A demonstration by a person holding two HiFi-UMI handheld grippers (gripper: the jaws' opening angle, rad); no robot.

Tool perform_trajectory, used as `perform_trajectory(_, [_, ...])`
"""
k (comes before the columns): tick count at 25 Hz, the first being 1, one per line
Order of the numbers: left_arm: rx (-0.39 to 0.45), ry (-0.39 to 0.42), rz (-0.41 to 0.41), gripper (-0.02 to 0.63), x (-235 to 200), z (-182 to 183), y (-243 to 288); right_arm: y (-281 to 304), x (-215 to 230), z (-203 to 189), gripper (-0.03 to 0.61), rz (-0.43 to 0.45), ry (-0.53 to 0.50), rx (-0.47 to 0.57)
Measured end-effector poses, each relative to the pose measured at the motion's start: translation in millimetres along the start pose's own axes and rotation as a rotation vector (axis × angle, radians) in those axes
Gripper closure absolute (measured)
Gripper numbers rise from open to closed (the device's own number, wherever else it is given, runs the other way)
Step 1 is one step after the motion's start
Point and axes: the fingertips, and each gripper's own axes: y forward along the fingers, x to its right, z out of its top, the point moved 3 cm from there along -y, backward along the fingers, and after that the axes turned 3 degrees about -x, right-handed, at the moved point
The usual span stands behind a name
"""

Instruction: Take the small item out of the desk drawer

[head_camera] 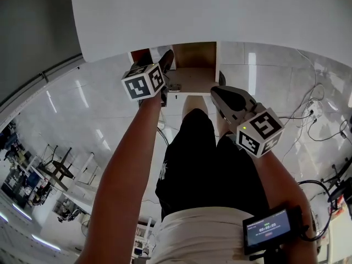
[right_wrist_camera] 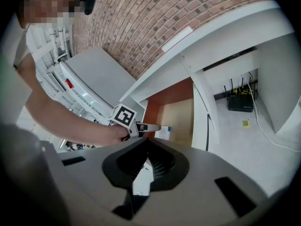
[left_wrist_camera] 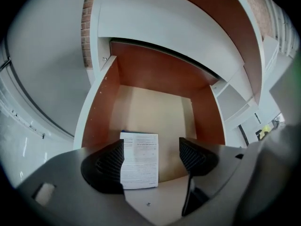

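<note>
Now my left gripper (left_wrist_camera: 151,155) hangs over the leaflet (left_wrist_camera: 140,166) in the drawer (left_wrist_camera: 155,109), jaws apart, right gripper (right_wrist_camera: 146,142) closed; next I lower and pinch it

Brick wall (right_wrist_camera: 150,18) at the back. Glossy white floor tiles (head_camera: 264,76) below, black cables (head_camera: 324,131) strewn across them at the right. Black router (right_wrist_camera: 240,101) with upright antennas on the floor, a small yellow scrap (right_wrist_camera: 246,123) just in front and a white cable (right_wrist_camera: 273,135) trailing past. Metal racks (head_camera: 55,169) far left, too small to make out further.
</note>
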Motion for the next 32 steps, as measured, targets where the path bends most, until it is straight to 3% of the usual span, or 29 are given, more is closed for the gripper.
perform_trajectory(7, [-0.057, 0.047, 0.052, 0.215, -5.8, 3.1, 28.5, -6.1, 18.0, -6.5, 0.574, -0.022, 0.044, 0.016])
perform_trajectory(17, [-0.115, 0.1, 0.136, 0.202, -6.7, -9.2, 55.8, -18.0, 37.2, -21.6, 0.574, -0.062, 0.084, 0.025])
perform_trajectory(32, [-0.212, 0.076, 0.162, 0.202, -23.2, -24.8, 77.5, -17.2, 49.7, -33.6, 0.574, -0.085, 0.116, 0.011])
